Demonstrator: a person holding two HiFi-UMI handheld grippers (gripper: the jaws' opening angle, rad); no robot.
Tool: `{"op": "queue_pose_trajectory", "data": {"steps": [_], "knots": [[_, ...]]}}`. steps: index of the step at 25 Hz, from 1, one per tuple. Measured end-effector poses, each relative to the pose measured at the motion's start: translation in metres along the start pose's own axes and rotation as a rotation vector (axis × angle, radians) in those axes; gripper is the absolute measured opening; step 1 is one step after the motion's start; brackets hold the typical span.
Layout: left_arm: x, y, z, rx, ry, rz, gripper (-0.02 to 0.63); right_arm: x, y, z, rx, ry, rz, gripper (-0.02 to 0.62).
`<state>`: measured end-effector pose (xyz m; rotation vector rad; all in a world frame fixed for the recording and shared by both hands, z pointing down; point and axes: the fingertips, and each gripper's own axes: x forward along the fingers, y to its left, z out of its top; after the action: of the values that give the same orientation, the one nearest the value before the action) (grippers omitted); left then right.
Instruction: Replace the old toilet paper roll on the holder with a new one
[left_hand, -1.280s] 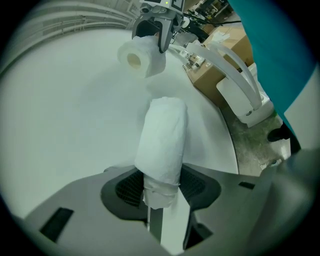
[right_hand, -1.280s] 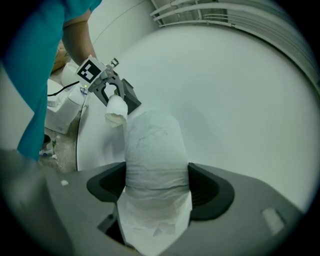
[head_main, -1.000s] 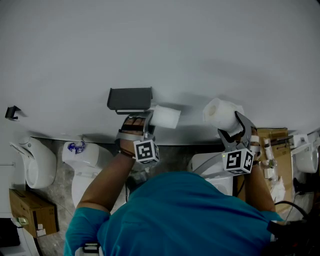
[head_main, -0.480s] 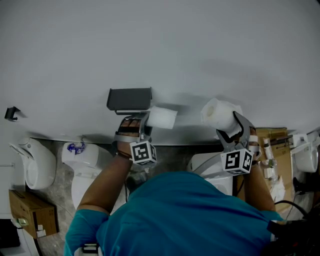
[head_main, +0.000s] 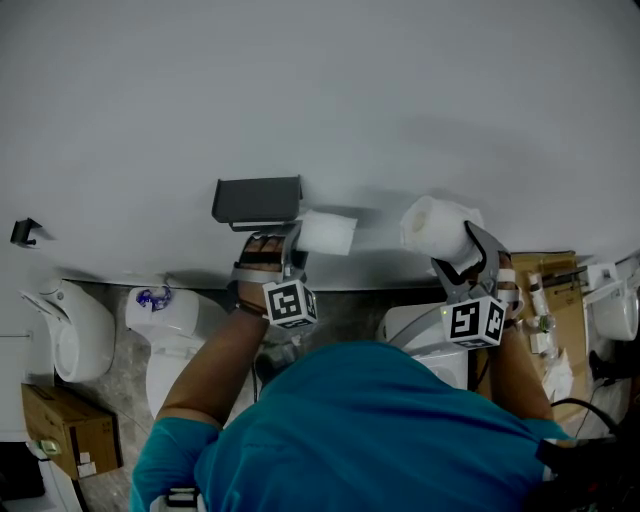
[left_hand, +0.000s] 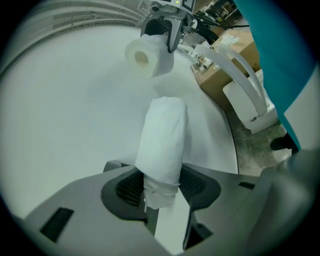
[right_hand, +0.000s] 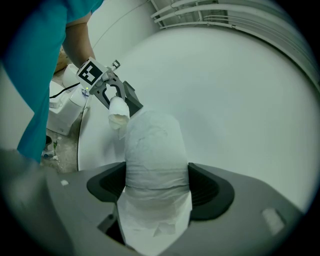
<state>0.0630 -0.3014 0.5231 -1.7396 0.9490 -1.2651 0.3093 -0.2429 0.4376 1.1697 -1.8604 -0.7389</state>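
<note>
The thin old roll (left_hand: 160, 140) is pinched by the left gripper (left_hand: 162, 186) and is judged already off. The full new roll (right_hand: 152, 150) is clamped in the right gripper (right_hand: 157, 192). Beyond, just beside the old roll, the holder (head_main: 258, 200) is seemingly bare, so discarding and loading are left.

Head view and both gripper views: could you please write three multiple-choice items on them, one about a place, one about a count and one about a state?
1. Which gripper is nearer the dark holder? A) left B) right C) both equally near
2. How many paper rolls are being held? A) one B) two C) three
3. How do the right gripper's jaws stand? A) apart and empty B) closed on a roll C) closed on nothing

1 A: the holder sits just above the left gripper.
2 B: a thin roll in the left, a thick roll in the right.
3 B: both pads press the thick roll.
</note>
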Motion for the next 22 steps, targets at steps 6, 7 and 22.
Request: {"op": "queue_pose_trajectory", "data": {"steps": [6,7,22], "knots": [[0.006,0.004,0.024,0.038,-0.024,0.047,0.199,0.001,0.005,0.004,0.003,-0.009,0.013,0.37],[0.008,0.005,0.023,0.045,-0.016,0.054,0.199,0.001,0.005,0.004,0.003,-0.01,0.013,0.37],[0.005,-0.001,-0.05,0.003,0.119,0.055,0.199,0.005,0.009,0.005,0.001,-0.005,0.024,0.37]]}}
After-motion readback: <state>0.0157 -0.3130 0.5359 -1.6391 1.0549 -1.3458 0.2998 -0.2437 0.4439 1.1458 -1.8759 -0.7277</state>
